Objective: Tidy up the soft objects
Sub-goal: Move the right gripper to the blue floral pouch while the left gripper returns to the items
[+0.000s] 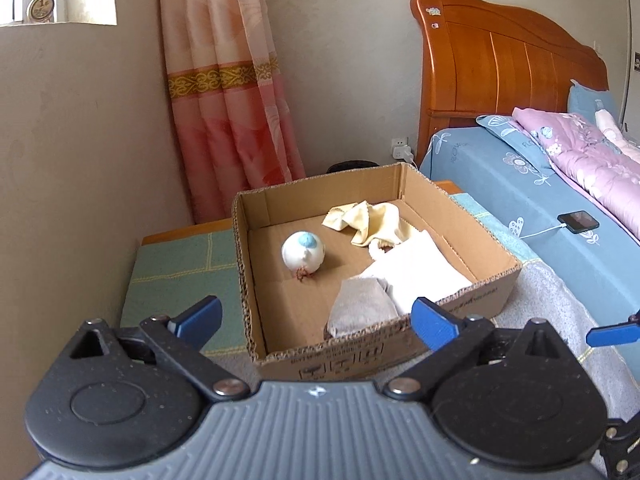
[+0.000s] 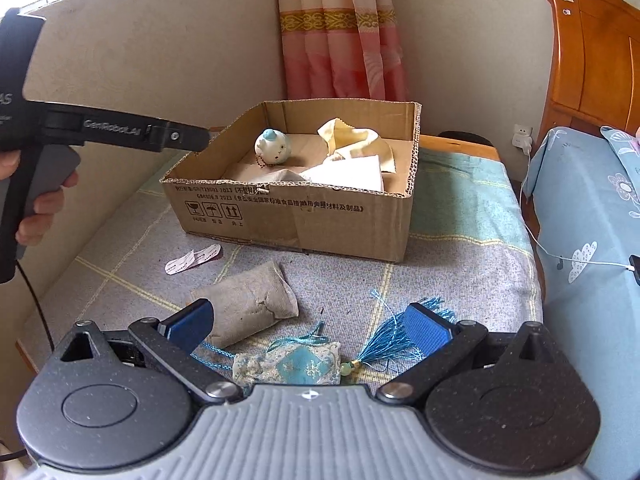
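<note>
From the left wrist, the left hand-held gripper (image 1: pixel 316 318) stands spread wide with nothing between its blue pads, above the near wall of the open brown cardboard box (image 1: pixel 400 350). Inside lie a round white plush ball with a blue cap (image 1: pixel 303 255), a crumpled pale yellow cloth (image 1: pixel 370 220) and a grey fabric pouch (image 1: pixel 362 314).

Over to the right wrist: the right hand-held gripper (image 2: pixel 308 326) is spread too, gripping nothing, over a blue patterned sachet with a tassel (image 2: pixel 292 366). A grey fabric pillow pouch (image 2: pixel 250 300) lies on the checked bench (image 2: pixel 460 248) just beside it.
</note>
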A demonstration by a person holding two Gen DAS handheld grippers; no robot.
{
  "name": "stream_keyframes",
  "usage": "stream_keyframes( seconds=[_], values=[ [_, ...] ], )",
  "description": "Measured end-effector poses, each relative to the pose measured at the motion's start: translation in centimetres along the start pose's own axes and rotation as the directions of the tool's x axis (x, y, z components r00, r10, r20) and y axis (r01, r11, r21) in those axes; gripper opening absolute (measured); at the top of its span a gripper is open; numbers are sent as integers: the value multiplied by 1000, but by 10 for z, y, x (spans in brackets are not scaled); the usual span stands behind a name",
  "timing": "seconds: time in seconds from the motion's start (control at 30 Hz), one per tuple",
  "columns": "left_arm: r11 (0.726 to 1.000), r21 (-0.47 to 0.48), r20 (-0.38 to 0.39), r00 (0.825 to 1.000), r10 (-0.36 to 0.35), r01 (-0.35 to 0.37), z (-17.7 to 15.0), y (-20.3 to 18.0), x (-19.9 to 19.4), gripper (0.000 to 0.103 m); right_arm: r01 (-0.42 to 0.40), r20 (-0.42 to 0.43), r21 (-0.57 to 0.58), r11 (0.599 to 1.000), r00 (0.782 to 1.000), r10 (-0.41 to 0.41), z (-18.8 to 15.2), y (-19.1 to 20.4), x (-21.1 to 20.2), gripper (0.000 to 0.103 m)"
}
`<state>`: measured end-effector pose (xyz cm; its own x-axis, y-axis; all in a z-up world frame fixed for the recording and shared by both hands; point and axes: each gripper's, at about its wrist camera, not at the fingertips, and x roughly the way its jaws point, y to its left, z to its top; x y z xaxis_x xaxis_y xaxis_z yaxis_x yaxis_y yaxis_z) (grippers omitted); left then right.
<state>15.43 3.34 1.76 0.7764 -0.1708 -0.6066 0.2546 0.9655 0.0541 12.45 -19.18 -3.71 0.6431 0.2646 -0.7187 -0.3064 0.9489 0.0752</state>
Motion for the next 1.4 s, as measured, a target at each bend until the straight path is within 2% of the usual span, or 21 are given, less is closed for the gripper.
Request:
stream_keyframes(
  seconds=[0.2, 0.4, 0.63, 1.03, 1.4],
  values=[
    [998, -41, 2, 999, 40, -40, -27, 0, -27, 101, 39, -1, -26, 999, 999, -39, -11, 6, -1, 103],
    [994, -89, -12, 998, 61, -62, -54, -4, -42, 102, 50, -21, -5, 999, 999, -50, -24, 6, -1, 103],
    [993, -108, -60, 997, 46, -53, -79, -6, -36, 102, 77, -43, 21, 997, 996, -76, -35, 7, 1, 103],
    [992, -126, -78, 997, 15, -25, -96, 4, -26, 102, 127, -76, 7, 992, 989, -126, -30, 16, 15, 103],
    [991, -125, -113, 993, 42, -57, -108, 18, -16, 102, 151, -117, -26, 988, 981, -153, -25, 34, 47, 103]
  ],
)
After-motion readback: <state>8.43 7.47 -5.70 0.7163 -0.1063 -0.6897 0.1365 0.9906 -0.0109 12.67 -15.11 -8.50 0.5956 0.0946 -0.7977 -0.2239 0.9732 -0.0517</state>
